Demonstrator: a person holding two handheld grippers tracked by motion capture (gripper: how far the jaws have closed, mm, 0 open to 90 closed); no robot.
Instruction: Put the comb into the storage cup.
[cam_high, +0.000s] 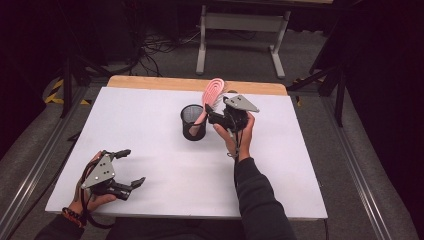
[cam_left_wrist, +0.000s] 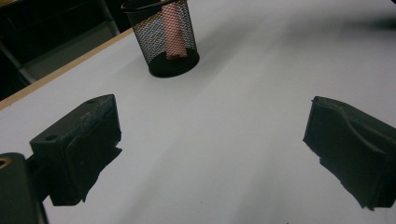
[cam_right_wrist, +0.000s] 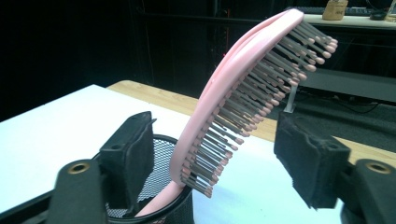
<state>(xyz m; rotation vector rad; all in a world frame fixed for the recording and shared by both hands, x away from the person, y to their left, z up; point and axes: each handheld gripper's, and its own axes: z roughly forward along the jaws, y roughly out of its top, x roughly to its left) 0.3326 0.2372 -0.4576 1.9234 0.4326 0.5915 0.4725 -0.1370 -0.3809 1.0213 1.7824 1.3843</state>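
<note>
High view, left to right. The left gripper (cam_high: 131, 168), held in the person's left hand (cam_high: 90, 192) at the near left corner of the white rectangular tabletop (cam_high: 150, 130), rests low over the surface with its jaws spread wide and nothing between them. Near the middle of the table, toward the far edge, stands the black cylindrical wire-mesh cup (cam_high: 193, 122), upright. The pink plastic hairbrush with grey, pink-tipped bristles (cam_high: 214, 92) stands in this cup handle-down, its head rising above the rim and leaning to the right and away from the person. Just right of the cup, the right gripper (cam_high: 214, 114), held in the person's right hand (cam_high: 239, 132), is raised beside the brush with its jaws pointing left at it. A strip of bare wooden table edge (cam_high: 150, 82) shows beyond the white surface.

Left gripper view. The two black jaws stand far apart, with bare tabletop (cam_left_wrist: 233, 116) between them; the mesh cup (cam_left_wrist: 163, 39) is well ahead, and the pink handle (cam_left_wrist: 173, 32) is visible through the mesh, reaching the bottom.

Right gripper view. The jaws are open wide and flank the brush (cam_right_wrist: 233, 88) without touching it: the left jaw lies on the smooth back side, the right jaw on the bristle side, with a clear gap on each side. The handle enters the cup (cam_right_wrist: 159, 186) between the jaws.
</note>
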